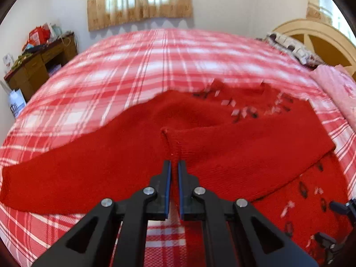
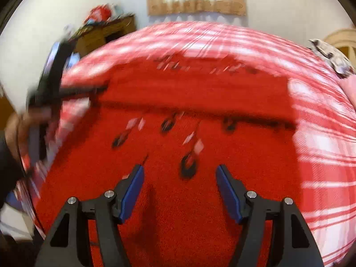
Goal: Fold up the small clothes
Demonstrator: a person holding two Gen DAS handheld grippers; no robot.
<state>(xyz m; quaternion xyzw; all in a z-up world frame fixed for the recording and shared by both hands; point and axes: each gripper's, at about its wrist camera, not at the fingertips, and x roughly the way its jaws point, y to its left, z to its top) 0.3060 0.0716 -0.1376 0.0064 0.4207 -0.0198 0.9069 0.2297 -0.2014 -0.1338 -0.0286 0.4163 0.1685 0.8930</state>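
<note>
Sweater (image 1: 222,155) coarse matt knit (probably wool); bedspread (image 1: 133,66) woven cloth.

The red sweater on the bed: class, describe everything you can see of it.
The red sweater is a knitted garment with dark and pale diamond motifs. It lies spread on the red-and-white plaid bedcover, one sleeve folded across the body. The left claw pinches that sleeve's cuff; the right claw hovers open above the patterned body.
</note>
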